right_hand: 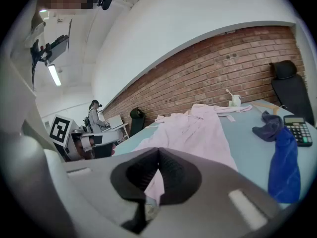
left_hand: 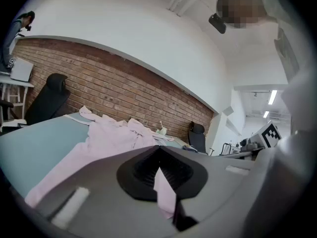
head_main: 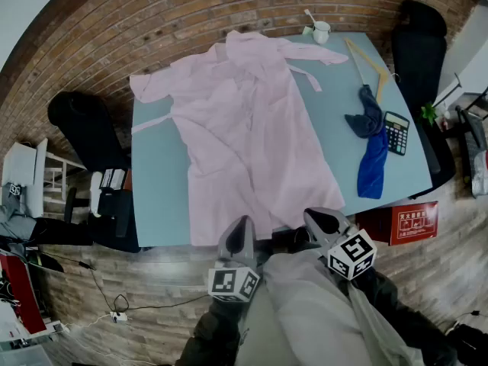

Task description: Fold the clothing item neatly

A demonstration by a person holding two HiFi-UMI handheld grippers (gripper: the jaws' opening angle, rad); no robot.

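Note:
A pale pink robe (head_main: 244, 128) lies spread open on the light blue table (head_main: 156, 197), collar at the far end and hem at the near edge. My left gripper (head_main: 242, 223) is at the hem near its middle. It is shut, and a strip of pink cloth (left_hand: 164, 188) shows pinched between its jaws (left_hand: 159, 155). My right gripper (head_main: 316, 216) is at the hem's right corner, also shut, with pink cloth (right_hand: 155, 185) caught in its jaws (right_hand: 158, 157). The robe (right_hand: 198, 130) stretches away from both toward the brick wall.
To the right of the robe lie a bright blue cloth (head_main: 374, 166), a dark blue cloth (head_main: 366, 117), a calculator (head_main: 396, 133) and a wooden hanger (head_main: 367, 61). A white mug (head_main: 321, 30) stands at the far edge. Black chairs (head_main: 84, 128) (head_main: 418, 48) flank the table. A person (right_hand: 93, 117) stands far off.

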